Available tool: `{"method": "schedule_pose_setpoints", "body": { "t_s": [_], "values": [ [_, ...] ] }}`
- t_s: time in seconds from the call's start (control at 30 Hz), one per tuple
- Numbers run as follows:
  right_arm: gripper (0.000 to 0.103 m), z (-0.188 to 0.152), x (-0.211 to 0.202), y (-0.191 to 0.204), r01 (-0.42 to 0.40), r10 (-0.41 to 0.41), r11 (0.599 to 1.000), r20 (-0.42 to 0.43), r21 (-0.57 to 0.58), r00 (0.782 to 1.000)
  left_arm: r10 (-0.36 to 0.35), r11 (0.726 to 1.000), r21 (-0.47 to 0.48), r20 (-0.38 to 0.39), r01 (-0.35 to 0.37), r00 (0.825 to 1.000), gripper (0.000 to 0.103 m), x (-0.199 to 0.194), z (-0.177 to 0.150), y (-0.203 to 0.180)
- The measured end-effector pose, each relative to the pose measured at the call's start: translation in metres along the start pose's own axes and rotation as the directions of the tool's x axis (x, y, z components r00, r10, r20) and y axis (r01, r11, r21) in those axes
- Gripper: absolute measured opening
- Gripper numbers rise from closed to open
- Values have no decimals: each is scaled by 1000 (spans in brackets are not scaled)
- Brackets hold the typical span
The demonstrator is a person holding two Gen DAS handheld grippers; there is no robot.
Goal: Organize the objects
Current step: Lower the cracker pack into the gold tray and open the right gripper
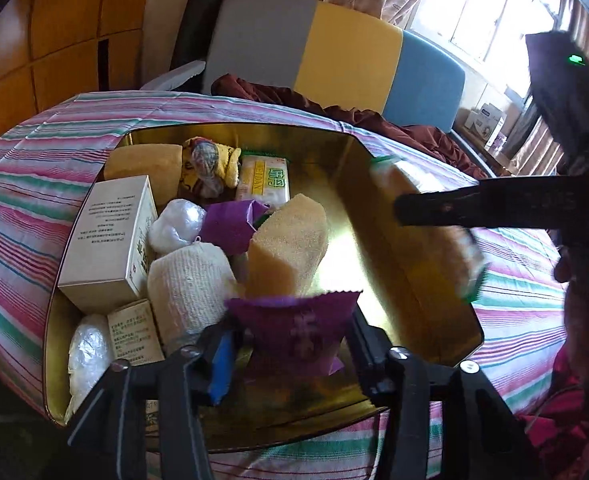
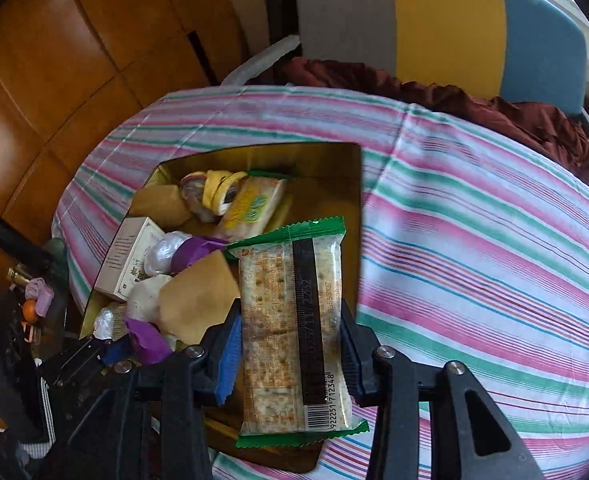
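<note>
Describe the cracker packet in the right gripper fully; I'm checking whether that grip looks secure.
The cracker packet is a flat, clear plastic pack with green serrated end seals, a black printed strip, a barcode near its lower end, and pale speckled crackers showing through. It looks sealed and undamaged. The right gripper clamps its long sides between blue pads, holding it lengthwise above the gold tin. Nothing else visibly touches it. In the left wrist view it appears blurred.

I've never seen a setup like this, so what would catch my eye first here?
Probably the gold tin on the striped bedsheet, crammed with sponges, small boxes and wrapped bundles. Over its right side the right gripper clamps a green-edged cracker packet. At the tin's near edge, a purple sachet sits between the left gripper's fingers.
</note>
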State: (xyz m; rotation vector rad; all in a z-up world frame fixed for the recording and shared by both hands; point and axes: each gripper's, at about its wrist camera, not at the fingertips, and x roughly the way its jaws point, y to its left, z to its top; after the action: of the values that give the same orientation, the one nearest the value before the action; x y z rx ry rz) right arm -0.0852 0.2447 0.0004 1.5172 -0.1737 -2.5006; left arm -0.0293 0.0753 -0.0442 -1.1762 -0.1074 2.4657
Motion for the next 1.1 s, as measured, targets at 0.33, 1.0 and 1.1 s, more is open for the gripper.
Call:
{"method": "schedule_pose_setpoints", "body": {
  "t_s": [0.33, 1.0, 1.1],
  "values": [
    [43, -11, 45, 15, 47, -44, 999, -115, 24, 992, 37, 999, 9, 60, -37, 998, 66, -14, 0, 5],
    [48, -40, -5, 25, 109, -112, 993, 82, 42, 990, 223, 974, -71, 138, -215, 965, 95, -57, 9, 18],
    [51, -47, -17, 34, 166, -166, 986, 154, 12, 974, 237, 971, -71, 151, -229, 960, 103, -65, 10, 15]
  ]
}}
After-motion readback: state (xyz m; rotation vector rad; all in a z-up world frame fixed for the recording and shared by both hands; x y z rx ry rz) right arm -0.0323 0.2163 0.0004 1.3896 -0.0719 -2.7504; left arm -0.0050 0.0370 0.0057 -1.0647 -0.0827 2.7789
